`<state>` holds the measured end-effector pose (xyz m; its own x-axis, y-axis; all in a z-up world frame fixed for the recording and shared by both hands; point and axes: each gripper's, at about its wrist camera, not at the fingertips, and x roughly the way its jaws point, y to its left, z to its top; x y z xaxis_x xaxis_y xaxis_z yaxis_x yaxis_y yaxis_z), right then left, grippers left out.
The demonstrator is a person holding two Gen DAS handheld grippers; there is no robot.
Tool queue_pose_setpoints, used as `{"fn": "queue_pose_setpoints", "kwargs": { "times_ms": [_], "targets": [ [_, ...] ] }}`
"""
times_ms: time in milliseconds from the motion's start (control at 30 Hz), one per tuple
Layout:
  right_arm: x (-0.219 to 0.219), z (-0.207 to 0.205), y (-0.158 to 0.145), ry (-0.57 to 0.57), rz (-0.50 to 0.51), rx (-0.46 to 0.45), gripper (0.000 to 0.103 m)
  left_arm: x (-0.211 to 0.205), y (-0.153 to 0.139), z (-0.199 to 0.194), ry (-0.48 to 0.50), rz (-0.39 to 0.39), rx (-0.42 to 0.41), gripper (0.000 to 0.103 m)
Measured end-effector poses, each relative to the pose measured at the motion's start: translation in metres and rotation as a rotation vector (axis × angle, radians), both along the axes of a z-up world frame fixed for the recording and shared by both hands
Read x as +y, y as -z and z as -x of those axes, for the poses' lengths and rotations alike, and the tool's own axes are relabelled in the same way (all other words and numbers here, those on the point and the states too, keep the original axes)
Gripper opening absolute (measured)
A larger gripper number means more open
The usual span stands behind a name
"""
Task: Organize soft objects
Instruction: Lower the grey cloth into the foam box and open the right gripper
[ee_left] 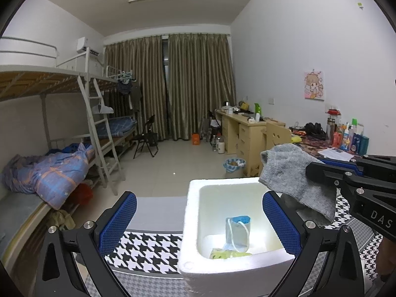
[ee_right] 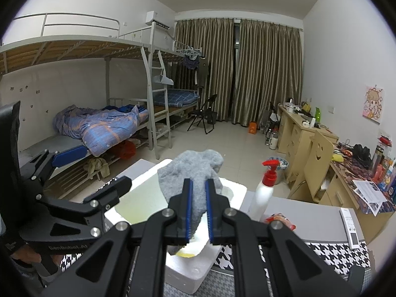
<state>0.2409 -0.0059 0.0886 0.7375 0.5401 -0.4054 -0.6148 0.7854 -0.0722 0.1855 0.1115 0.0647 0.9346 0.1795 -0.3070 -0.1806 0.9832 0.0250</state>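
A gray sock [ee_right: 195,173] hung pinched in the right claw [ee_right: 198,212] above a white foam box [ee_left: 195,247] on a bench covered with a houndstooth cloth [ee_left: 146,245]. The claw's blue pads [ee_right: 189,210] were pressed together on the sock near its middle; in the left wrist view the sock's long axis ran on a slant, one end raised toward the far desks and the other drooping over the box's right rim. The left claw [ee_left: 200,225] stood spread wide with nothing between its pads, straddling the box's near left wall. Inside the box lay a small blue-rimmed pouch with a white cord [ee_left: 237,232], standing upright, and a yellow-green soft item [ee_left: 227,253] flat beside it at the bottom. A white spray bottle with a red trigger [ee_right: 266,188] stood upright just beyond the box's right side, and a white remote [ee_right: 350,225] lay farther right on the bench.
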Motion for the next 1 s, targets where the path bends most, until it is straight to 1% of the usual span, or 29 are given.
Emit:
{"fn": "queue_pose_setpoints", "kwargs": {
  "times_ms": [100,300,600,667,700,767,800,833,900,967,1000],
  "targets": [
    [0.002,-0.004,0.001,-0.002,-0.008,0.014,0.013,0.006,0.001,0.002,-0.014,0.011,0.007,0.102],
    [0.005,-0.012,0.006,-0.001,-0.008,0.039,0.013,0.009,0.001,0.007,-0.029,0.001,0.005,0.102],
    [0.013,-0.017,0.01,0.006,-0.013,0.063,0.014,0.015,0.001,0.013,-0.044,0.009,0.0,0.102],
    [0.015,-0.017,0.012,0.004,-0.01,0.074,0.017,0.018,0.002,0.014,-0.043,0.021,0.001,0.102],
    [0.016,-0.018,0.013,0.004,-0.008,0.079,0.023,0.019,0.002,0.015,-0.043,0.023,0.001,0.102],
    [0.016,-0.017,0.015,0.006,-0.003,0.08,0.035,0.019,0.003,0.016,-0.049,0.019,0.001,0.102],
    [0.017,-0.016,0.015,0.005,-0.002,0.08,0.047,0.019,0.003,0.016,-0.05,0.019,0.002,0.102],
    [0.016,-0.015,0.014,0.004,-0.005,0.078,0.053,0.02,0.003,0.016,-0.05,0.021,0.003,0.102],
    [0.015,-0.013,0.013,0.0,-0.008,0.075,0.054,0.021,0.003,0.016,-0.052,0.024,0.001,0.102],
    [0.014,-0.012,0.013,-0.005,-0.008,0.077,0.056,0.021,0.003,0.017,-0.053,0.024,-0.001,0.102],
    [0.013,-0.011,0.012,-0.003,-0.01,0.075,0.062,0.021,0.002,0.018,-0.054,0.024,-0.004,0.102]
  ]
}}
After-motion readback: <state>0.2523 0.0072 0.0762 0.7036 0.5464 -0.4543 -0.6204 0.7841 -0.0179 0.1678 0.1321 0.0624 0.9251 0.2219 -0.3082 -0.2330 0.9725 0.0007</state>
